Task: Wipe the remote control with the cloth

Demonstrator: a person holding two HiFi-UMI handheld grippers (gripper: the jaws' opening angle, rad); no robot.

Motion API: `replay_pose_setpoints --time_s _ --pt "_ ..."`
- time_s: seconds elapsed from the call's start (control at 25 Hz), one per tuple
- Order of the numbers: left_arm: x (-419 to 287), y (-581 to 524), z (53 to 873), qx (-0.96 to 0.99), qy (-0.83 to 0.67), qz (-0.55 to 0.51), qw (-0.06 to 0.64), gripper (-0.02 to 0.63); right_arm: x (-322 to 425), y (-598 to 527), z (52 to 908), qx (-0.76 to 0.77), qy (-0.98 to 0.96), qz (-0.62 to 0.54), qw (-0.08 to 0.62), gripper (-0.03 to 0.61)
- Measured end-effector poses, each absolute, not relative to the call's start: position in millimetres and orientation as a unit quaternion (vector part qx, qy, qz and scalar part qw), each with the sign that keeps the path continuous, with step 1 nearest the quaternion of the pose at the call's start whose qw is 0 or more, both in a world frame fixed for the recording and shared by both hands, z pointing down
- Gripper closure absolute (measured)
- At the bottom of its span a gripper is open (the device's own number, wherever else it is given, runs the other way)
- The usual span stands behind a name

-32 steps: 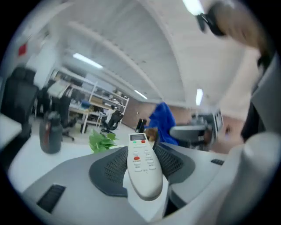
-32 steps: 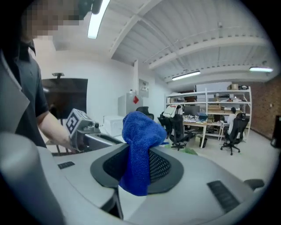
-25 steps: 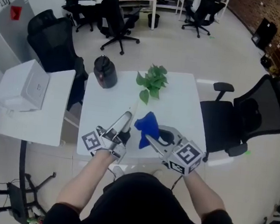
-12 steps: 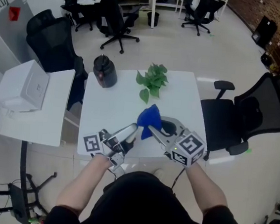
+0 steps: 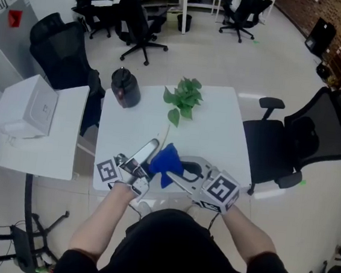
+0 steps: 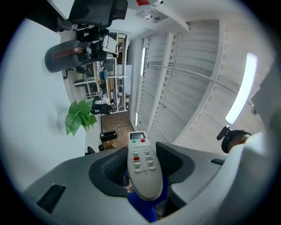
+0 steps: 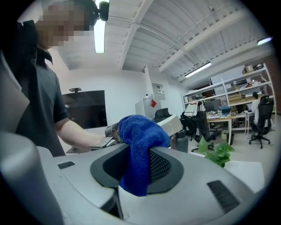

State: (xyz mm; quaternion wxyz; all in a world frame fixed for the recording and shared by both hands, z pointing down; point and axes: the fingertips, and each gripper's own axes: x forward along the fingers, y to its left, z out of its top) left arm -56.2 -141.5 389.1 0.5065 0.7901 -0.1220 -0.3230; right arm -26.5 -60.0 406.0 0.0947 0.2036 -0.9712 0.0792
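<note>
Left arm pose: left forearm bare, reaching forward from a dark short sleeve; left gripper held above the near edge of the table, its tips raised and angled towards the right gripper

Left gripper state: jaws clamped on the remote control, gripped at its lower half between the two dark pads

Right arm pose: right forearm bare, coming in from the opposite side; right gripper roughly level, its tips directed across at the left gripper's tips, marker cube uppermost

Right gripper state: jaws closed on the cloth, which fills the gap between the pads and bulges out above them

Remote control, position: upright along the left gripper's axis, button face towards that gripper's camera, display end projecting past the tips

Remote control, build: slim pale grey plastic, rounded at the base, tapering to a squared top; small display, one green and one red button beneath it, rows of light keys

Cloth, position: bunched at the right gripper's tips and pressed against the remote control just ahead of the left gripper's jaws; a blue fold also shows below the remote, between the left pads

Cloth, build: deep blue, thick looped pile, soft and rounded where folded over

Gripper build: moulded grey shells; pads dark with a fine gridded texture

Beyond the tips: white square tabletop, a leafy green potted plant and a dark jug at its far side; a black office chair off the right gripper's side
</note>
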Motion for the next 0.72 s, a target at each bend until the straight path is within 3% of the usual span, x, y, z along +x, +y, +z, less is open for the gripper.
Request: replay_pose_setpoints --time_s 0.24,0.52,0.72 --pt "-40.9 -125.5 392.8 0.803 -0.088 -0.289 0.515 0.407 -29.7 -62.5 411.0 0.198 -0.971 0.086 0.101 0.465" --pt "-24.9 -100.9 400.6 0.823 -0.037 -0.225 0.52 0.407 18.3 -105.5 393.9 0.273 -0.955 0.076 0.084 0.465" --pt "-24.5 -102.4 399.6 0.824 -0.048 -0.236 0.513 0.407 37.8 -115.1 377.6 0.304 -0.948 0.066 0.066 0.465"
